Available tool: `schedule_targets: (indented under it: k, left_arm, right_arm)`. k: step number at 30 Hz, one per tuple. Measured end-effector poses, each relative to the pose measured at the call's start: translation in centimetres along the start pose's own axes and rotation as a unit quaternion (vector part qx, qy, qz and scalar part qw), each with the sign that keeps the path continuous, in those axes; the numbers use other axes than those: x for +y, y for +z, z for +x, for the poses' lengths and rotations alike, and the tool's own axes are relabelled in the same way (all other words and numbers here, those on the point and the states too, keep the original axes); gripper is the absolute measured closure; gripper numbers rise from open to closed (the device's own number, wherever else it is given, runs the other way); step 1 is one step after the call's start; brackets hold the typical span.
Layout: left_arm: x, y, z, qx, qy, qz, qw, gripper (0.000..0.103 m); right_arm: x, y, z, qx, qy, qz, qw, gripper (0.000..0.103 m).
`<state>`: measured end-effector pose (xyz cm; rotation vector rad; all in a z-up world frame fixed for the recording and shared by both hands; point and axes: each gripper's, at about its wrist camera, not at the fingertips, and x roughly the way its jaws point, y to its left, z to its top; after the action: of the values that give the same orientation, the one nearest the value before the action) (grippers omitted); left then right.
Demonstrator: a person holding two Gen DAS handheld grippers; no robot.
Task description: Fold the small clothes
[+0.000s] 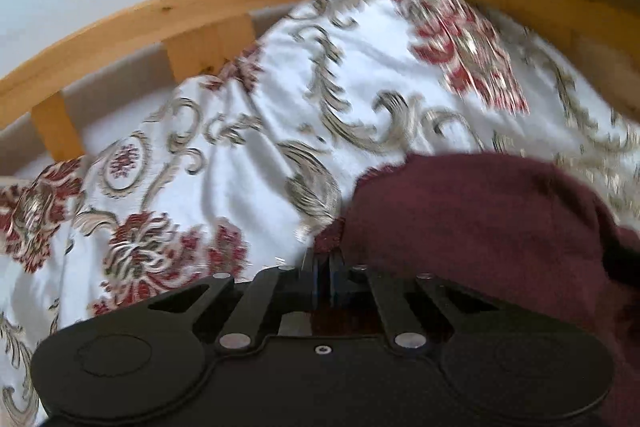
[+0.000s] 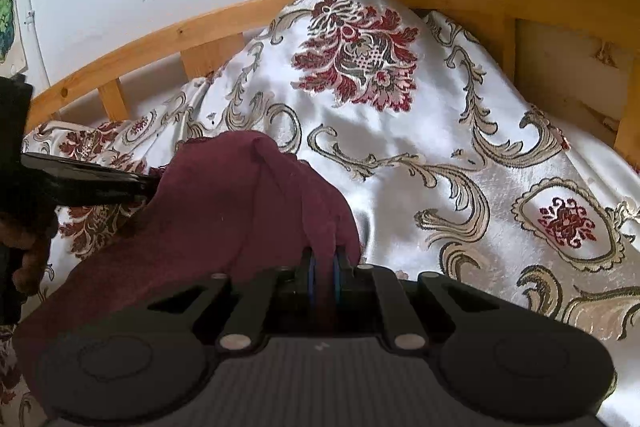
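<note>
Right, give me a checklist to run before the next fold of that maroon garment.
1. Left hand-held gripper shut on the maroon garment: ok, jaws closed at its edge.
2. Right hand-held gripper shut on the garment: ok, cloth bunched between the jaws.
3. Garment spread flat between the grippers: not ok, it is humped and creased.
4. Patterned bedspread smooth underneath: not ok, rumpled.
5. Each grip holds a single layer: cannot tell.

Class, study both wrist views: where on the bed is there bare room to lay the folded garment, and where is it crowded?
Free: the bedspread between the maroon garment and the wooden bed frame. Crowded: near both grippers, left and right, gripping the cloth.
</note>
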<state>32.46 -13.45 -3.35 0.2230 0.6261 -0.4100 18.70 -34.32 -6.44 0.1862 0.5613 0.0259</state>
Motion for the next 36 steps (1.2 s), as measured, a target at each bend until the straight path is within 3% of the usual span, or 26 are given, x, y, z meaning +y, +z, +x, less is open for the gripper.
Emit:
schedule_targets:
  k: [6, 10, 13, 17, 20, 22, 24, 28, 30, 32, 36]
  left_arm:
    - [3.9, -0.4, 0.0, 0.0, -0.025, -0.116, 0.9929, 0.098]
    - [5.9, -0.9, 1.4, 0.019, -0.047, -0.209, 0.9767, 0.098]
    - [6.8, -1.3, 1.7, 0.018, -0.052, -0.241, 0.9689, 0.097]
    - [6.8, -1.2, 1.7, 0.015, -0.044, -0.219, 0.9747, 0.095]
    - [6.3, -1.3, 0.7, 0.003, -0.016, -0.195, 0.9807, 0.08]
    - [6.2, -1.3, 0.1, -0.004, -0.019, -0.193, 0.9809, 0.058]
    - [6.2, -1.2, 0.0, -0.004, -0.035, -0.193, 0.9806, 0.054]
    - [4.9, -1.1, 1.0, 0.022, -0.024, -0.156, 0.9871, 0.055]
    - [3.9, -0.9, 1.7, 0.033, 0.008, -0.121, 0.9921, 0.068]
    - [3.2, -0.7, 2.0, 0.031, 0.03, -0.093, 0.9947, 0.073]
    - [3.2, -0.8, 1.6, 0.022, 0.034, -0.1, 0.9941, 0.078]
  right_arm:
    - [0.2, 0.1, 0.1, -0.004, -0.001, -0.001, 1.0, 0.092]
    - [0.1, 0.0, 0.3, -0.003, -0.001, 0.002, 1.0, 0.092]
    - [0.1, 0.0, 0.3, -0.003, 0.0, -0.001, 1.0, 0.092]
    - [0.1, 0.0, 0.3, -0.001, 0.0, 0.0, 1.0, 0.092]
    - [0.1, -0.1, 0.4, 0.0, -0.001, 0.0, 1.0, 0.092]
    - [0.1, -0.1, 0.4, 0.0, -0.001, 0.0, 1.0, 0.092]
    - [0.1, -0.1, 0.4, 0.001, -0.001, 0.0, 1.0, 0.092]
    - [0.1, -0.1, 0.4, 0.001, -0.001, 0.001, 1.0, 0.092]
    - [0.1, -0.1, 0.4, 0.0, 0.0, 0.0, 1.0, 0.092]
    - [0.0, -0.1, 0.4, -0.003, 0.001, 0.004, 1.0, 0.092]
    - [0.0, 0.0, 0.3, -0.005, 0.001, 0.004, 1.0, 0.092]
